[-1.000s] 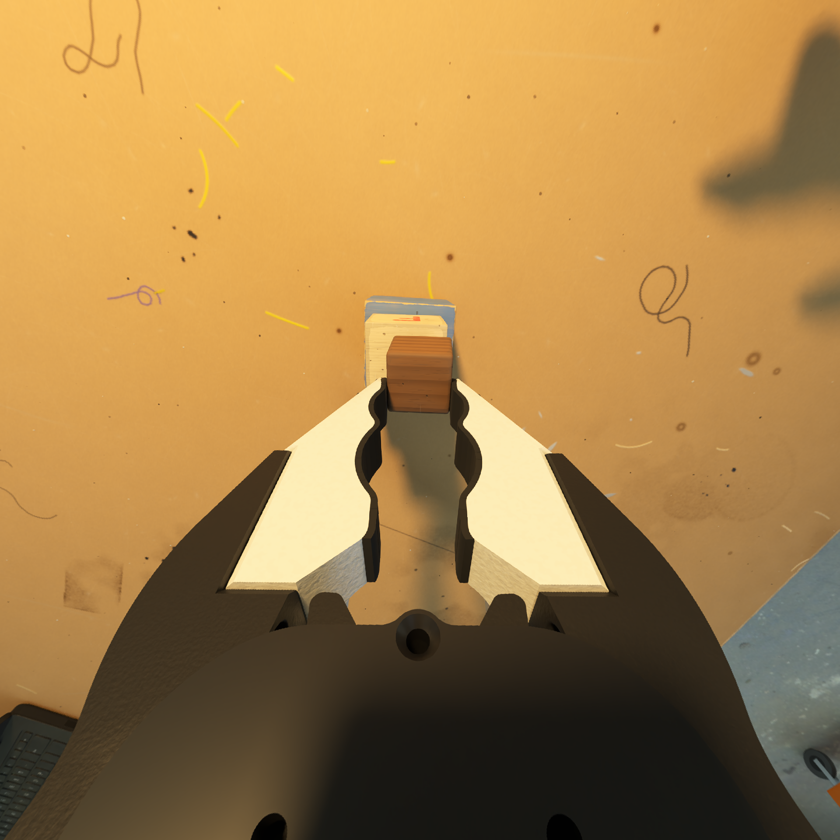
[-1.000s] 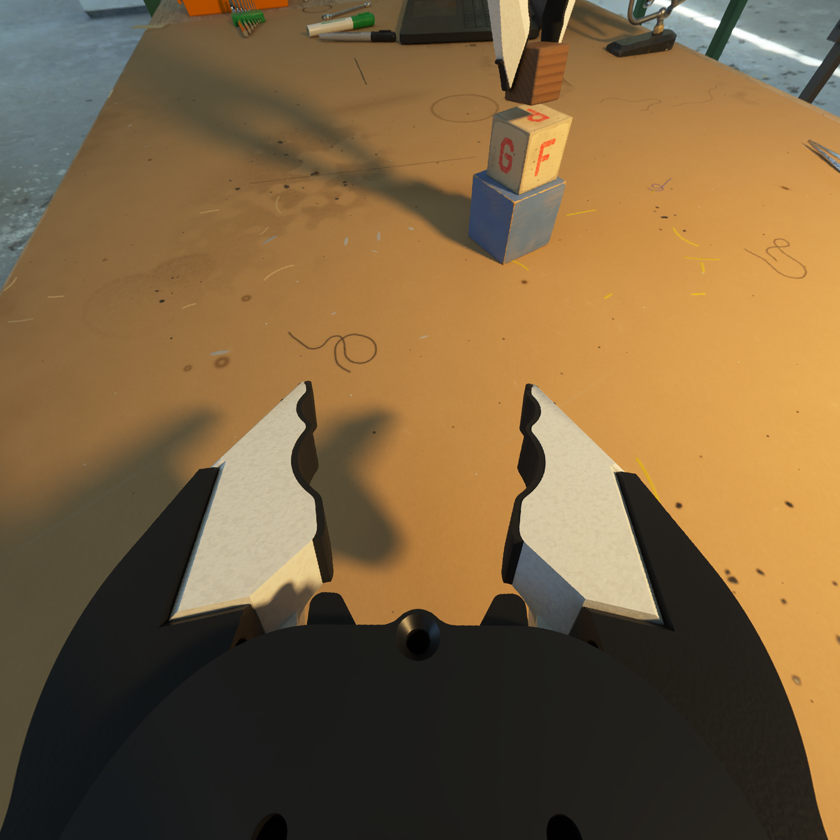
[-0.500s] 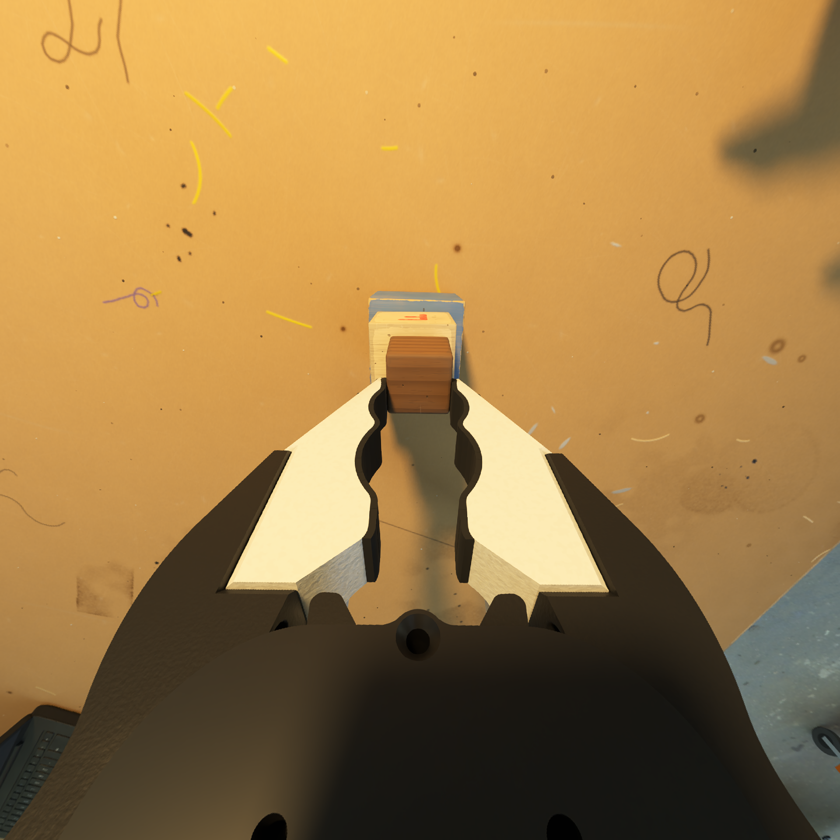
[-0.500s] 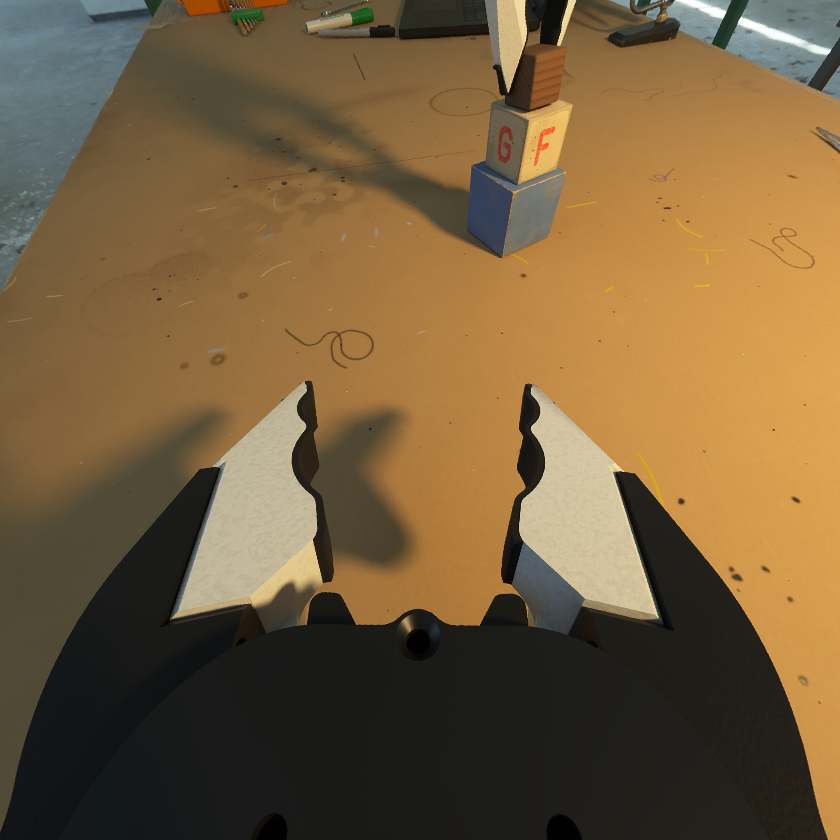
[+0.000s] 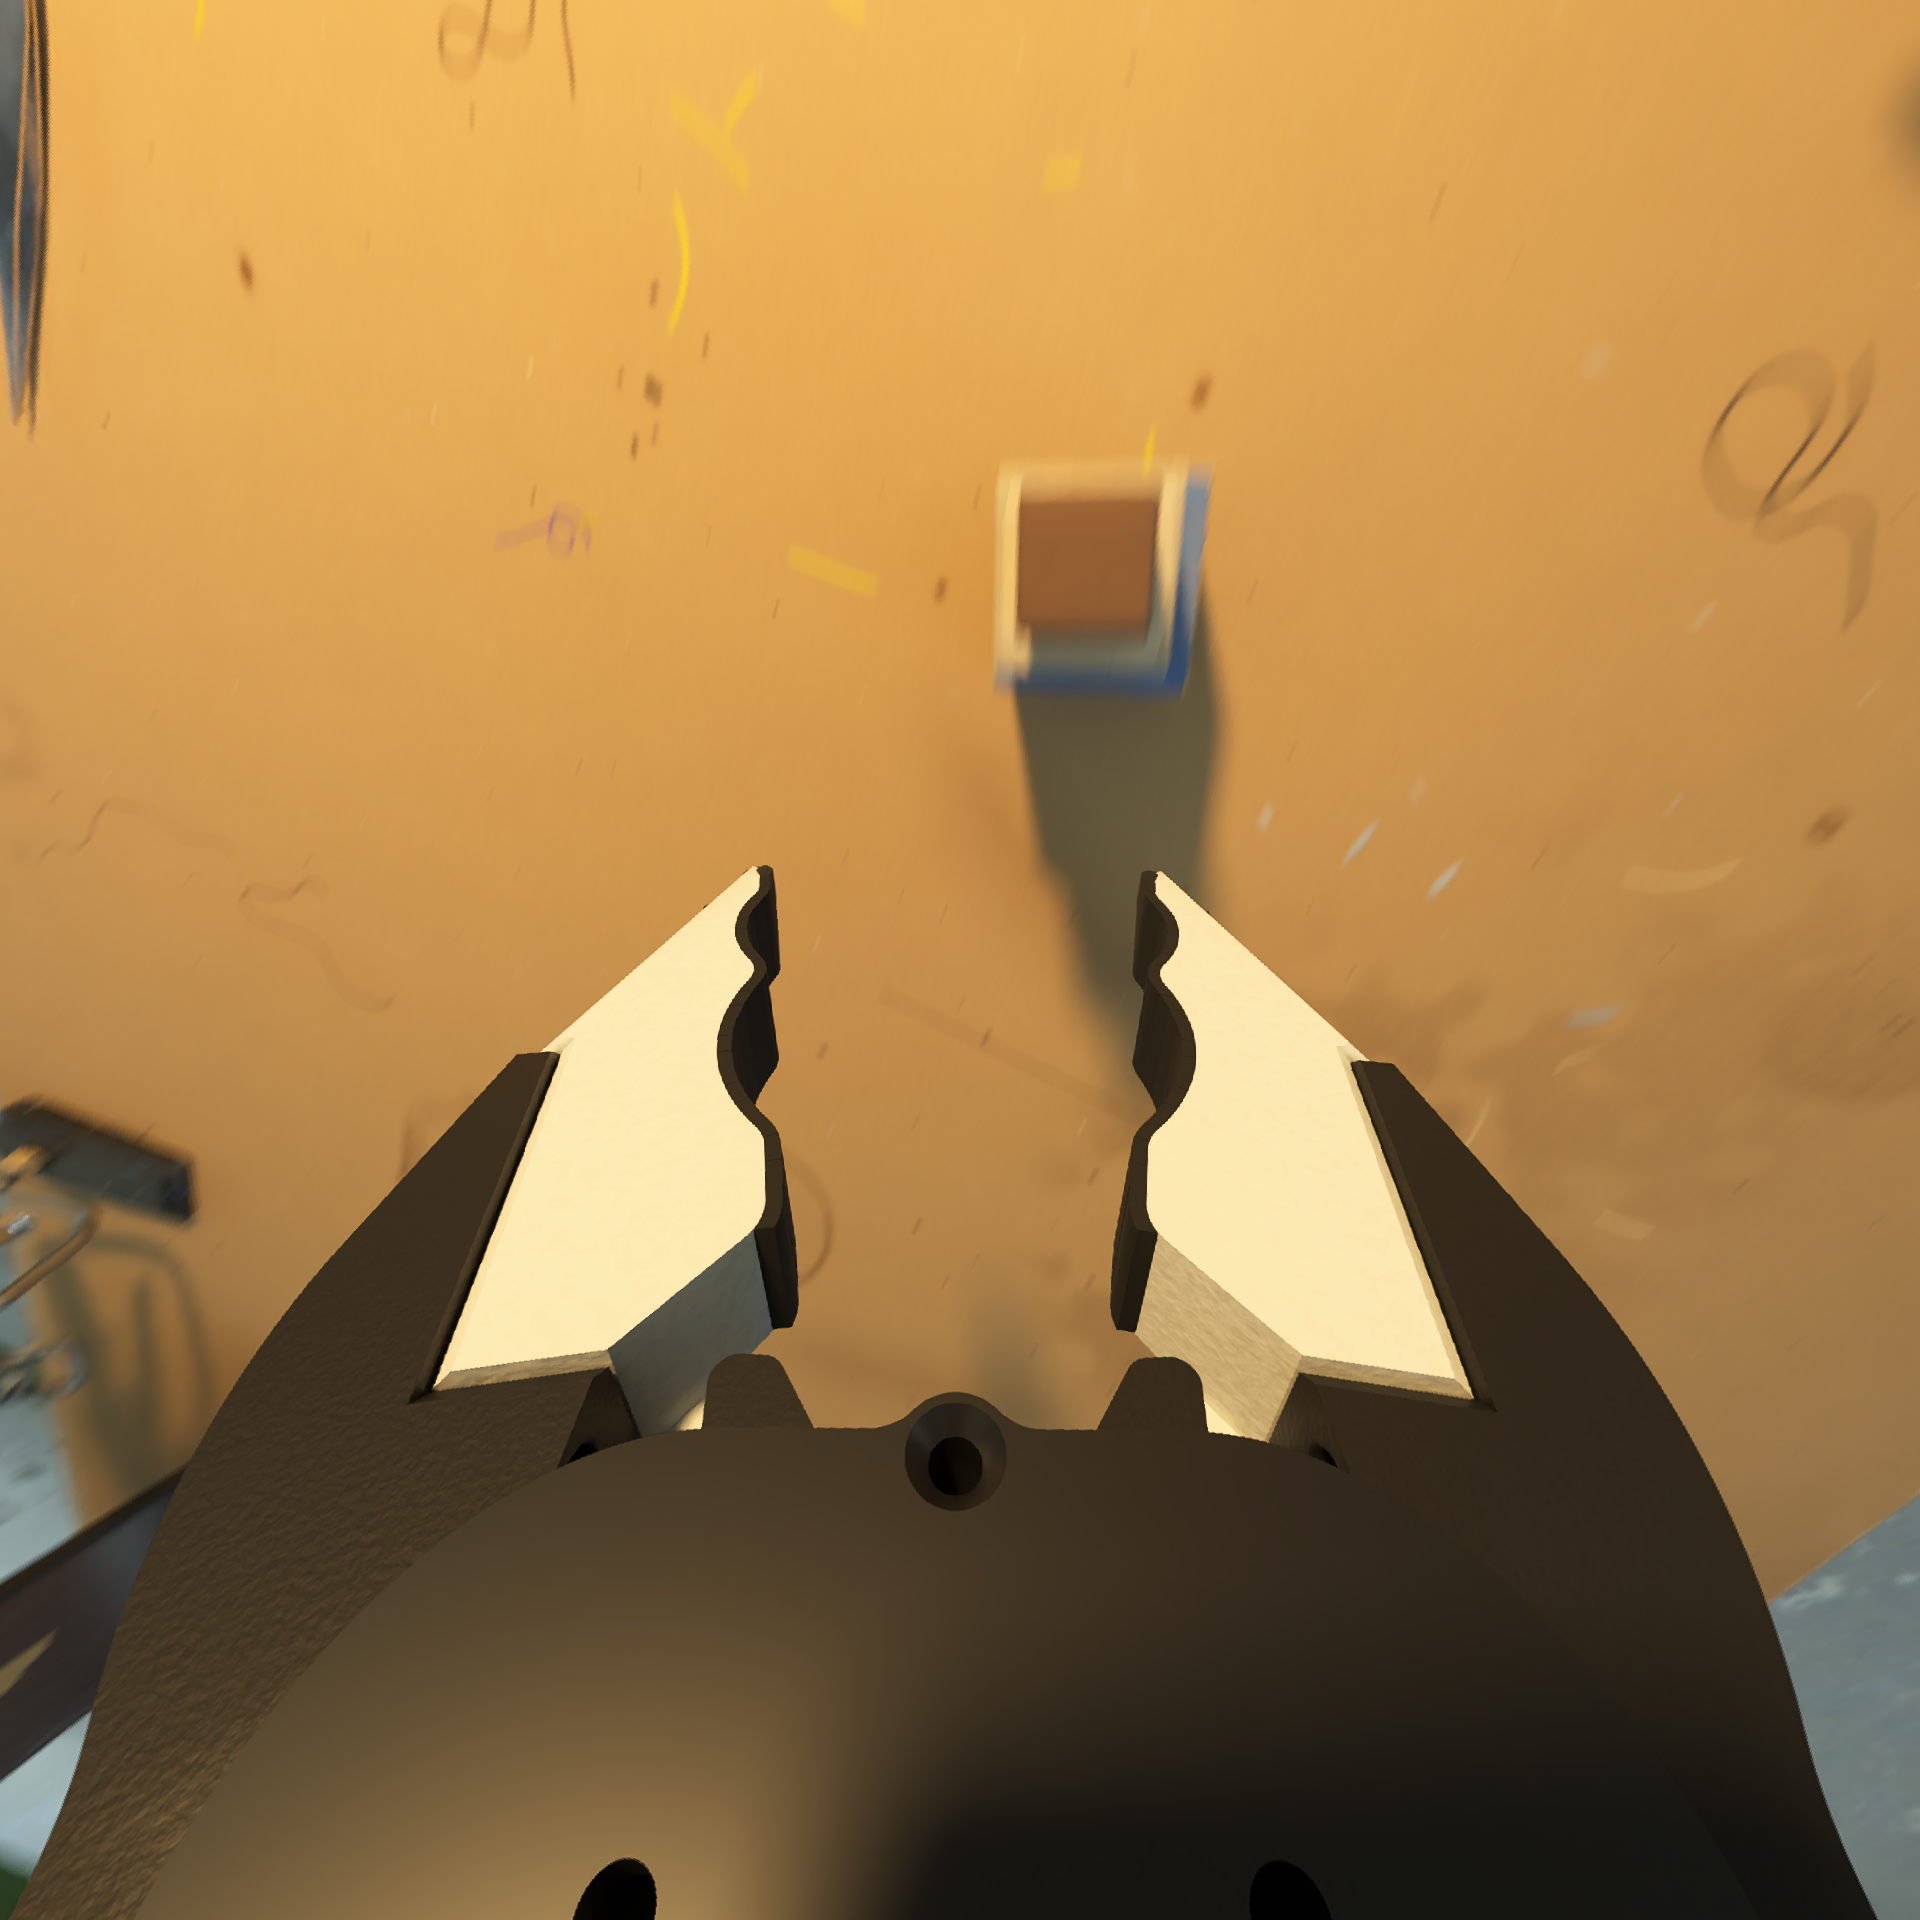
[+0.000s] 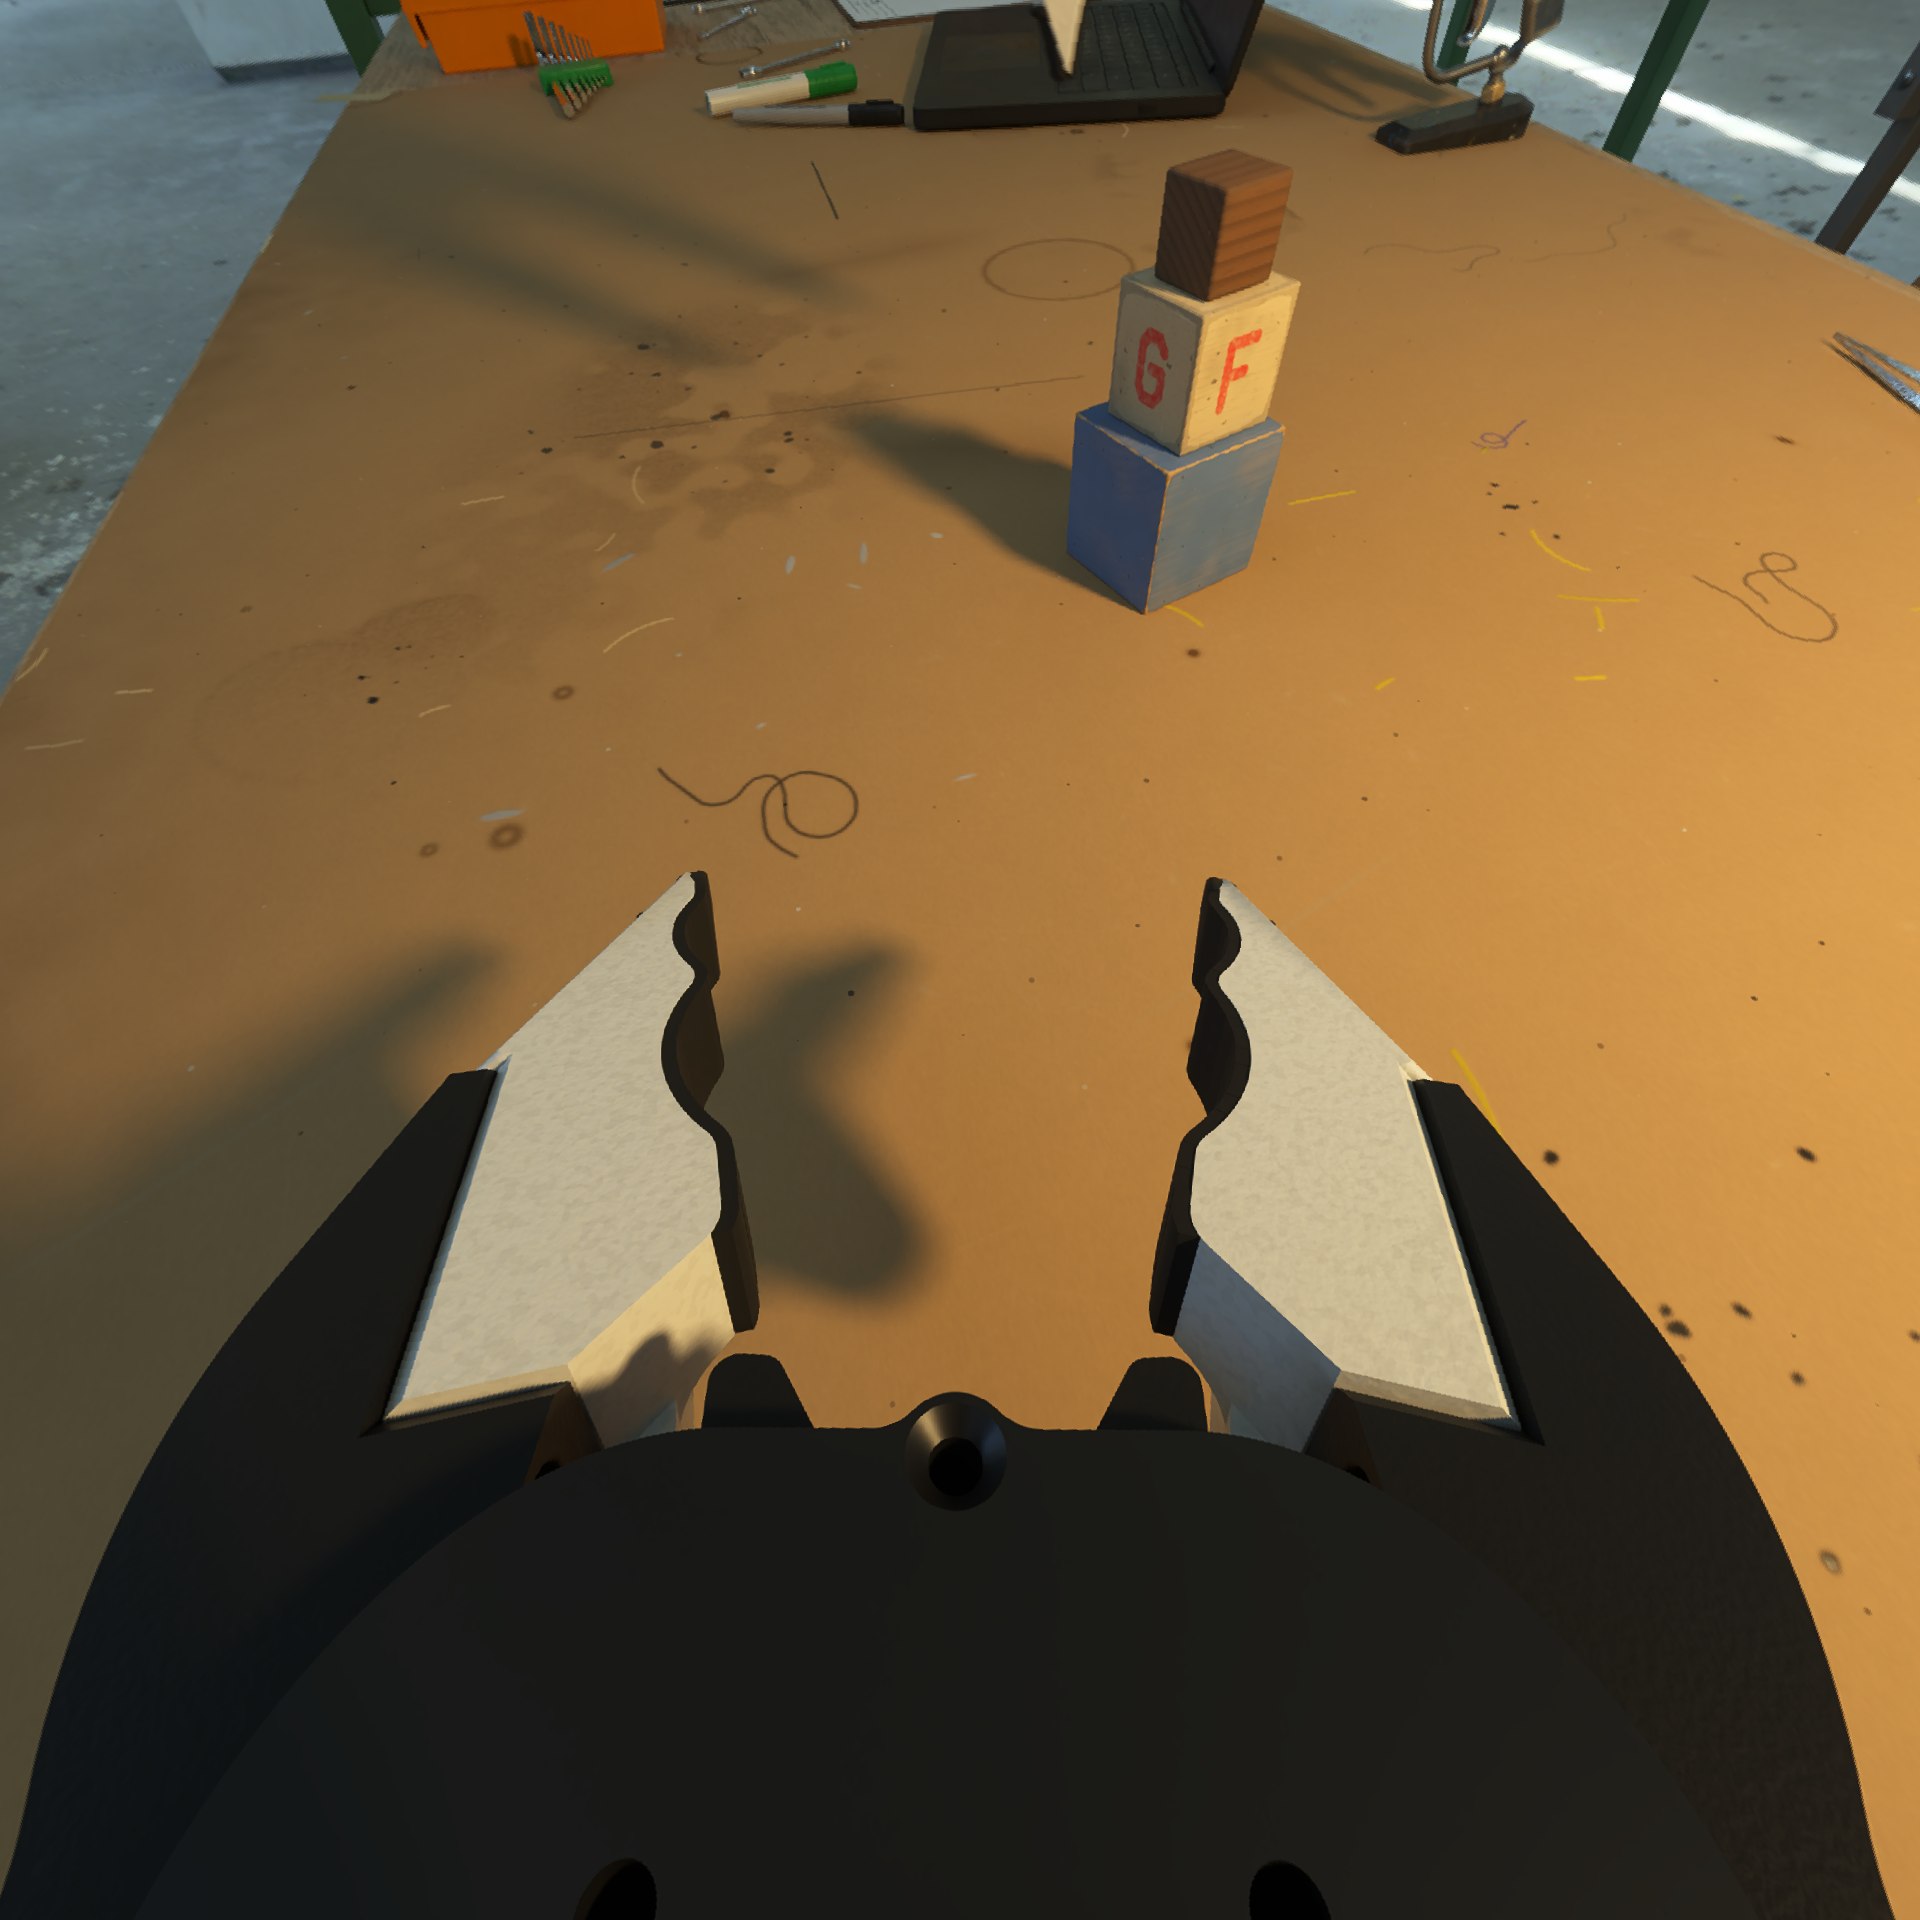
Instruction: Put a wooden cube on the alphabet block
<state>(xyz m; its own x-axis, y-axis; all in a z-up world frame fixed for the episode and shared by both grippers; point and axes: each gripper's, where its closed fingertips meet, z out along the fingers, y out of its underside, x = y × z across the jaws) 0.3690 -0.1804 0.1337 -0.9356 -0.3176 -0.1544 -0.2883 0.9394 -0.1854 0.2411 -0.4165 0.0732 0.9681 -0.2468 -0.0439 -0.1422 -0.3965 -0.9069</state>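
The wooden cube is sitting on the alphabet block. The left gripper is hanging agape above, gripping nothing. The right gripper is gaping too.

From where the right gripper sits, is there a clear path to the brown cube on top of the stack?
Probably yes. The right gripper is open and empty, and only bare tabletop lies between it and the wooden cube, which stands exposed on the alphabet block.

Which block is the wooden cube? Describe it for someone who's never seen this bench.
On the brown workbench, find the three-block tower in front of the black laptop. The wooden cube is its top piece, resting on the pale alphabet block, which sits on a blue block. It is the smallest, dark reddish-brown with grain lines, unpainted and unmarked.
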